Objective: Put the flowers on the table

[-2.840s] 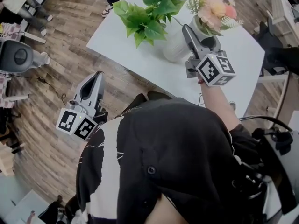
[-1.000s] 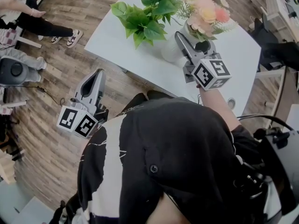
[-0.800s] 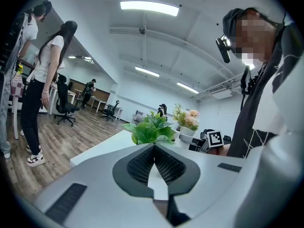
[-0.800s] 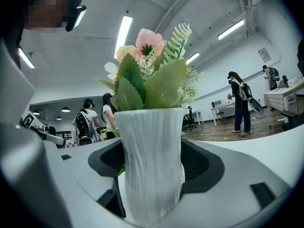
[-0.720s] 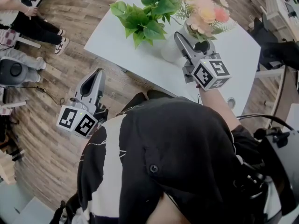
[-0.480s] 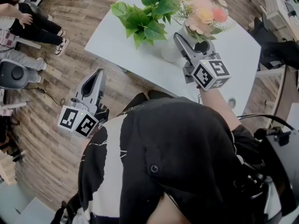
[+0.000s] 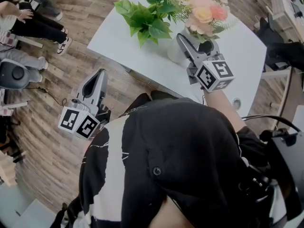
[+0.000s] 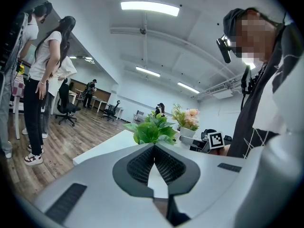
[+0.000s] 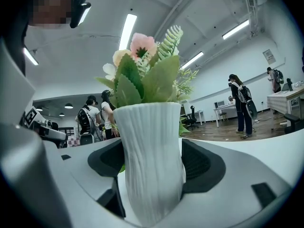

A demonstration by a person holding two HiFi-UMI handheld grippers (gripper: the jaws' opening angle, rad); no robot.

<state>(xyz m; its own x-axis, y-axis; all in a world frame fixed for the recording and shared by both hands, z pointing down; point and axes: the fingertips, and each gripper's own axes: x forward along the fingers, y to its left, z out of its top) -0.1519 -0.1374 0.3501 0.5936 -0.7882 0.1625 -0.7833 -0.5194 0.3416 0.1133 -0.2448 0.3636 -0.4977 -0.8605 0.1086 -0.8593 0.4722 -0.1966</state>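
Note:
A white ribbed vase (image 9: pixel 152 160) of pink flowers (image 7: pixel 204 13) and green sprigs stands upright between the jaws of my right gripper (image 7: pixel 194 38), over the white table (image 7: pixel 237 46). Both pads press its sides, so the right gripper (image 9: pixel 152 175) is shut on it. The vase's foot is hidden, so I cannot tell whether it rests on the tabletop. My left gripper (image 7: pixel 98 77) hangs over the wooden floor to the left of the table; its jaws meet at the tip (image 8: pixel 154 148) with nothing held.
A leafy green plant (image 7: pixel 147 20) in a white pot (image 7: pixel 175 53) stands on the table just left of the flowers. People (image 7: pixel 28 23) are at the upper left, beside a grey device (image 7: pixel 14 72) on the floor. Desks and chairs stand beyond.
The right gripper and the flower vase have shifted a little left, closer to the green plant. The left gripper has stayed still. The people at the upper left have moved about.

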